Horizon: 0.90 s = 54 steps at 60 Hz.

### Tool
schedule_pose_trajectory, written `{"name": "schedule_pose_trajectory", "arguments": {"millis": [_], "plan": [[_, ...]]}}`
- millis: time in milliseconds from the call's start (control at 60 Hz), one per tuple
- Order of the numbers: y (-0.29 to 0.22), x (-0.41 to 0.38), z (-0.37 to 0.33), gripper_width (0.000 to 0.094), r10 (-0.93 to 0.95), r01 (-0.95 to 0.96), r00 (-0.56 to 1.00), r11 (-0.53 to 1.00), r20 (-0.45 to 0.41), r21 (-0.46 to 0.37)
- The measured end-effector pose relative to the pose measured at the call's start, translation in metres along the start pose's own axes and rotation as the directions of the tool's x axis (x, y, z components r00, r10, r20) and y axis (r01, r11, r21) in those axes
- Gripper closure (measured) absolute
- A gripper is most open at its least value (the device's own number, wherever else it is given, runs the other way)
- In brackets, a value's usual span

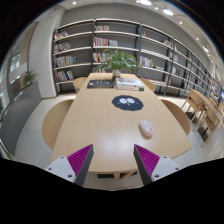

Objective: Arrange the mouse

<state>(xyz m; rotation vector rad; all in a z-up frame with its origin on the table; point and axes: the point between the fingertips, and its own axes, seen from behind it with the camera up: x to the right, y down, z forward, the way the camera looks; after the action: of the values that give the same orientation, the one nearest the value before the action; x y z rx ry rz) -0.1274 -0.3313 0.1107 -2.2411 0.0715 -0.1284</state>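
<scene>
The hand-held gripper (114, 165) is hovering at the near edge of the surface (85, 125), its fingers spread wide and gripping nothing. The mouse (146, 128) is lying well ahead, off to the right, apart from the dark mouse pad (127, 102) lying farther along. Nothing looks arranged yet; grasping and placing seem to be remaining. No writing is showing legibly, even on the bookshelves (110, 45) beyond.

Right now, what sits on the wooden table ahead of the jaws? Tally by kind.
Mouse: 1
Dark mouse pad: 1
Potted plant: 1
Stack of books: 1
Dark flat item, kind unclear: 1
Total: 5
All lie beyond the gripper, whose jaws stand open and empty.
</scene>
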Motion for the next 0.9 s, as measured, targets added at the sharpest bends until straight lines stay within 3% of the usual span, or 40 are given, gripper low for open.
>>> {"name": "schedule_pose_trajectory", "arguments": {"millis": [200, 317, 617, 717, 850, 900], "plan": [[0.051, 0.071, 0.051, 0.0117, 0.003, -0.007, 0.999, 0.996, -0.043, -0.087], [0.046, 0.113, 0.079, 0.012, 0.017, -0.027, 0.997, 0.991, -0.076, -0.132], [0.015, 0.17, 0.184, 0.0133, -0.006, 0.002, 0.999, 0.991, -0.035, -0.132], [0.002, 0.168, 0.206, 0.0188, -0.019, 0.02, 1.0, 0.992, 0.008, -0.124], [-0.005, 0.164, 0.217, 0.0424, -0.006, 0.014, 0.998, 0.992, 0.058, -0.127], [-0.005, 0.162, 0.221, 0.0442, 0.005, 0.003, 0.998, 0.992, 0.061, -0.129]]}}
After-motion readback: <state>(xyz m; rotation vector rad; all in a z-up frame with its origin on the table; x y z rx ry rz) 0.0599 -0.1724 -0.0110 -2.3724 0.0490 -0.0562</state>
